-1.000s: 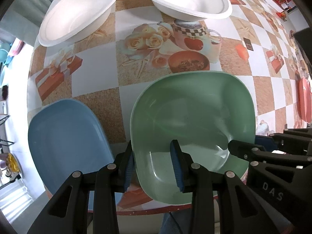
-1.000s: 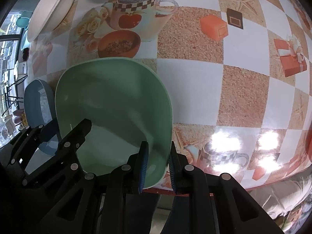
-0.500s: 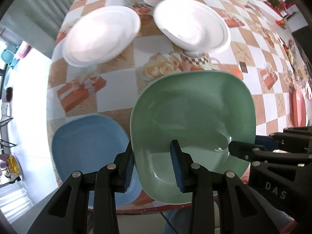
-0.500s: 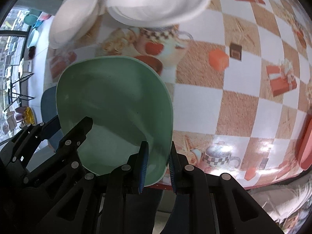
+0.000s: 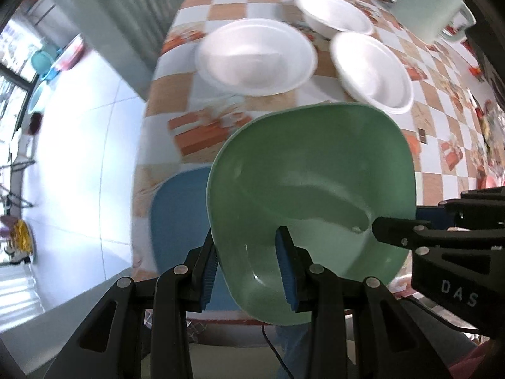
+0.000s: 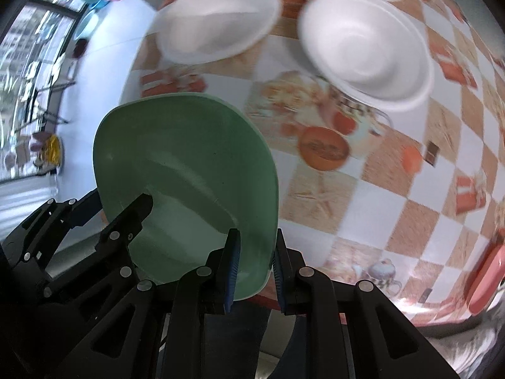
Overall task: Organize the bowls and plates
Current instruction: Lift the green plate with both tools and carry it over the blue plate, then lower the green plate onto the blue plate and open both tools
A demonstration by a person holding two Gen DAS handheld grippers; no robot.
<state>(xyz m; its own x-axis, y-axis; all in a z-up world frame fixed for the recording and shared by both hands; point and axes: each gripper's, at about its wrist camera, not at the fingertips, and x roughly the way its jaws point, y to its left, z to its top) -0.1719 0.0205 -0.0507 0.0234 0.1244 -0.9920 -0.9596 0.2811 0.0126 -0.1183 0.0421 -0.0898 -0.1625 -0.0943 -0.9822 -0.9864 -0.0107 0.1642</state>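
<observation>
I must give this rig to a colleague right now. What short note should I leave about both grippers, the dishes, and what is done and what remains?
Left gripper: shut on the green plate's near rim.
Right gripper: shut on the same plate's other near edge.
The plate is in the air above the table, partly over the blue plate.
Three white bowls lie apart and unstacked.
Left to do: set the green plate down, then group the bowls.

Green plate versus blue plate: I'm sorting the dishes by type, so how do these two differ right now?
The green plate is held off the table, pinched at its rim by the left gripper and the right gripper; the blue plate lies flat on the checked tablecloth, untouched. The green plate shows whole, while the blue plate is partly hidden behind it. Both are rounded-square, plain-coloured plates with raised rims.
</observation>
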